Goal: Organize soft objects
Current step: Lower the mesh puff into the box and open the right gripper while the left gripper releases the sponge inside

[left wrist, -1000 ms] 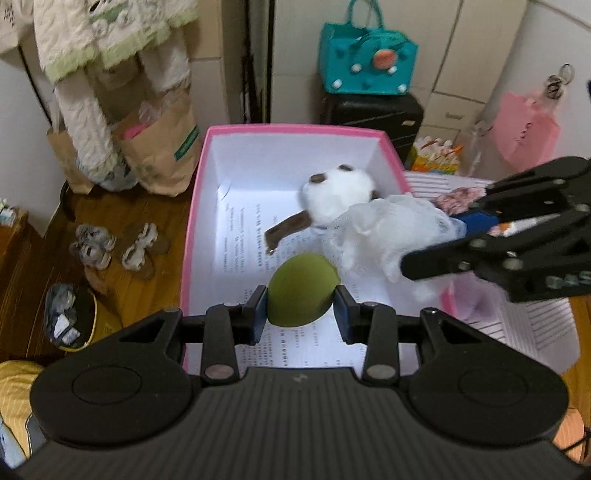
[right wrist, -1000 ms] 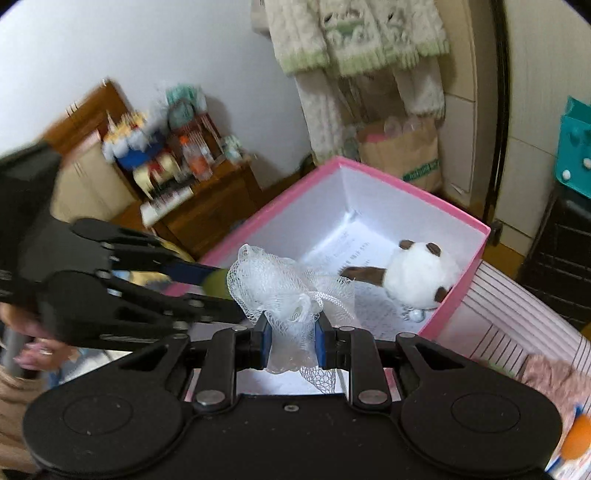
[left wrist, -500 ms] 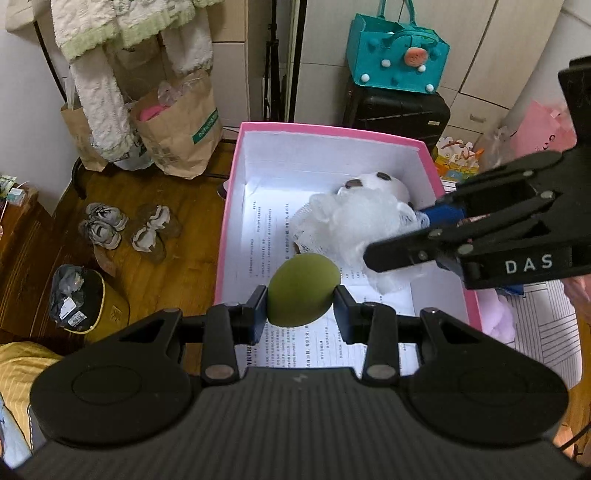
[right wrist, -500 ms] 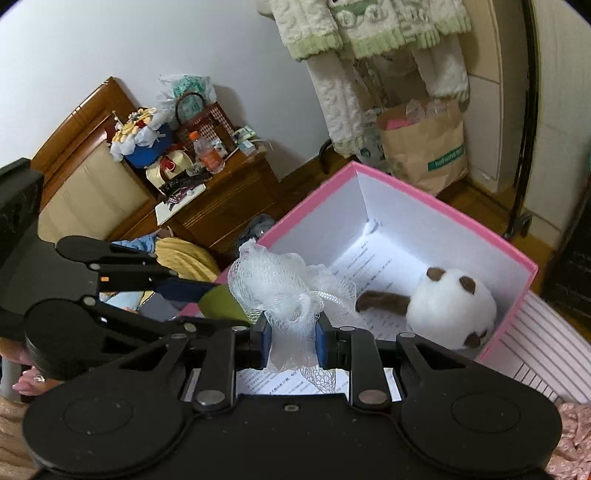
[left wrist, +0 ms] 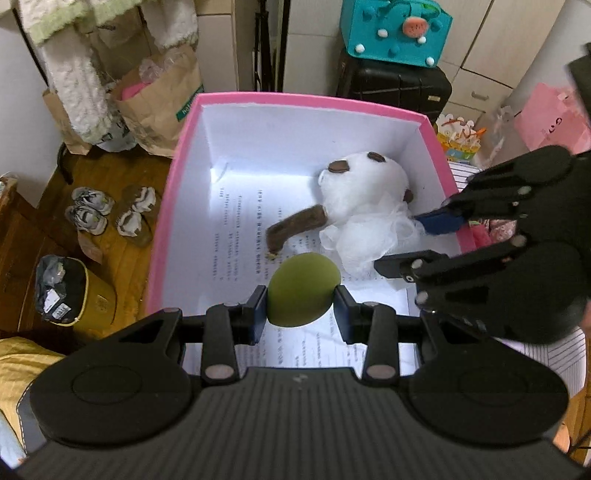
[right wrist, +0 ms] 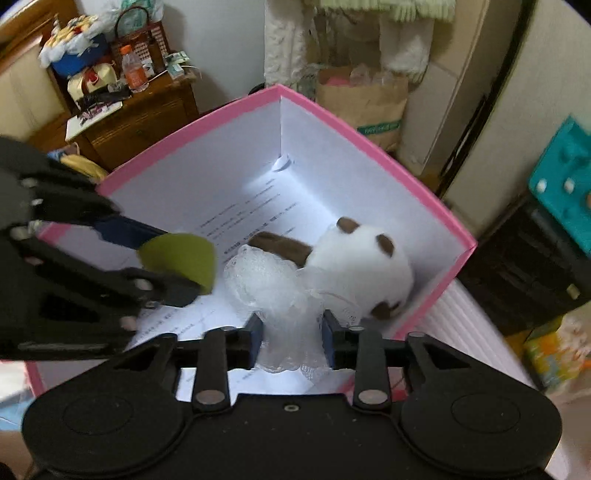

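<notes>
A pink box [left wrist: 306, 99] with white walls and a printed sheet on its floor holds a white plush toy [left wrist: 365, 188] with brown ears and a brown limb. My left gripper [left wrist: 301, 299] hangs over the box's near part, shut on an olive-green soft ball [left wrist: 303, 280]. My right gripper [right wrist: 291, 325] is low inside the box beside the plush [right wrist: 362, 258]. Its jaws are opening with a white mesh bath puff [right wrist: 266, 280] between them. The puff lies against the plush, its netting loose in the gap.
Left of the box on the wooden floor are a paper bag [left wrist: 159, 103], shoes [left wrist: 107, 214] and a yellow bin [left wrist: 66, 295]. Behind it stand a black suitcase [left wrist: 391, 85] and a teal bag [left wrist: 395, 33]. A cluttered wooden cabinet [right wrist: 140, 114] stands further off.
Both grippers have come down and forward over the box. The right one's jaws have spread, and the mesh puff has widened and settled beside the plush. The left still grips the green ball.
</notes>
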The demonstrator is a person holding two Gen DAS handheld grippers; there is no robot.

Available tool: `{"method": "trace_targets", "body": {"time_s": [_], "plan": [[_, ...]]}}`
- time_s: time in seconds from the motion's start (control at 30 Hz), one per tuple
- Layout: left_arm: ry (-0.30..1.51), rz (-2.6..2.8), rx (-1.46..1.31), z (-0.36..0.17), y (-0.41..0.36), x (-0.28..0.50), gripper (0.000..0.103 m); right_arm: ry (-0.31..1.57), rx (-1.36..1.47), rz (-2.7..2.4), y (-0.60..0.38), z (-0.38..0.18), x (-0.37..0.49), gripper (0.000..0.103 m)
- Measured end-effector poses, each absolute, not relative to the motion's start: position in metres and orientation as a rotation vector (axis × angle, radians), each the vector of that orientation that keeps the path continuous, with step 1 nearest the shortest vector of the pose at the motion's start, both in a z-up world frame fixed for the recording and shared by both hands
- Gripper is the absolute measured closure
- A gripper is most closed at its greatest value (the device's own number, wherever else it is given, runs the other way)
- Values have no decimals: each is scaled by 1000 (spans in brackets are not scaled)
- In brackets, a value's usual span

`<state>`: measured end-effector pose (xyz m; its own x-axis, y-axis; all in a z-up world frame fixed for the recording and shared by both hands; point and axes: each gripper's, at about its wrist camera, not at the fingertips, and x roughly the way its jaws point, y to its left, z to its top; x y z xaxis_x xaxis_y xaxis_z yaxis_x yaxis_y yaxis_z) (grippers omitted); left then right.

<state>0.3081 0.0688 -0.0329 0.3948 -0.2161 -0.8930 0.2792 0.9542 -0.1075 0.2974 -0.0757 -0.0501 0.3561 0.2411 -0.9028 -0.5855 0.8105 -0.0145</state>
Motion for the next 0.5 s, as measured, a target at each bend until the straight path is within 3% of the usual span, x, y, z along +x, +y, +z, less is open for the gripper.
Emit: {"method": "trace_targets", "body": {"time_s": [0.3, 0.43, 0.5], "plan": [[1169, -306, -25, -64, 62, 347, 66, 990, -385, 541, -88, -43, 287, 58], [1209, -301, -53, -79, 60, 354, 65, 954, -444, 561, -85, -45, 276, 48], [1220, -288, -58, -83, 60, 355, 65, 944, -481, 561, -80, -47, 273, 51]]}}
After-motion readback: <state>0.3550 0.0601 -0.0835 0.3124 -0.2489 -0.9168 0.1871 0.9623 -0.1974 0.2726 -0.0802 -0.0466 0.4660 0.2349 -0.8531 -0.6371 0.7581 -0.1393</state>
